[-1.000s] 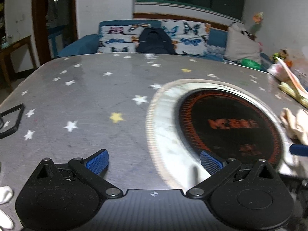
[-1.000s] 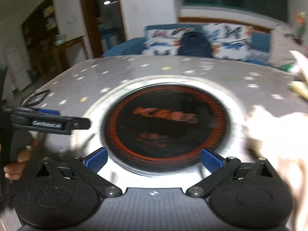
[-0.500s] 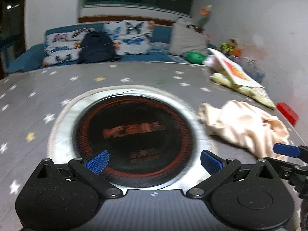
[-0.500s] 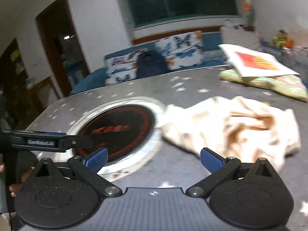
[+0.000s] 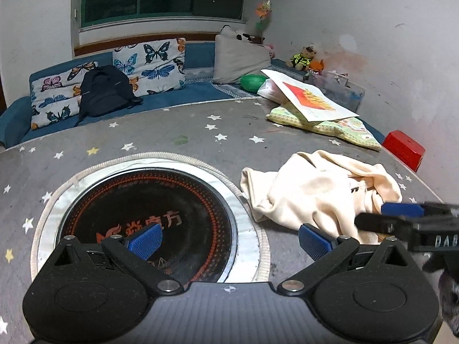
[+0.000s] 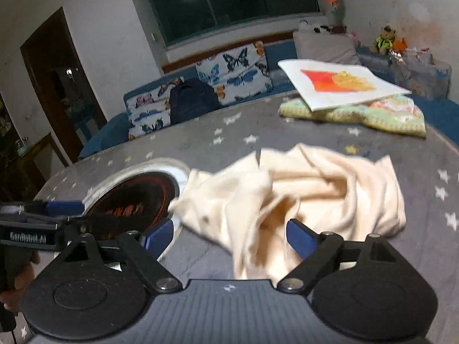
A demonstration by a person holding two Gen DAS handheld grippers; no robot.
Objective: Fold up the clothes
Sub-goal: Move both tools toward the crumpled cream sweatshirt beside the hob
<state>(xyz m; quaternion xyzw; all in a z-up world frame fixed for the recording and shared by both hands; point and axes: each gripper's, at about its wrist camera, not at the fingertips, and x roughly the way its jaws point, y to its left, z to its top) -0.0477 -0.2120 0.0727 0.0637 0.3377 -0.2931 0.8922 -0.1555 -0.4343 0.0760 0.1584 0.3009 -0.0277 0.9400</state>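
Over the table point(image 6: 330, 134), my right gripper point(image 6: 229, 235) has just narrowed around the shirt point(image 6: 309, 189), not gripping; left gripper point(image 5: 229, 235) gapes empty.

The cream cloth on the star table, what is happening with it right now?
A person holds a tool in each hand and is about to fold the crumpled cream cloth on the grey star table. The right tool has its jaws around the near edge of the cloth; they have just been closing but do not pinch it yet. The left tool is open over the round black stove, holding nothing.
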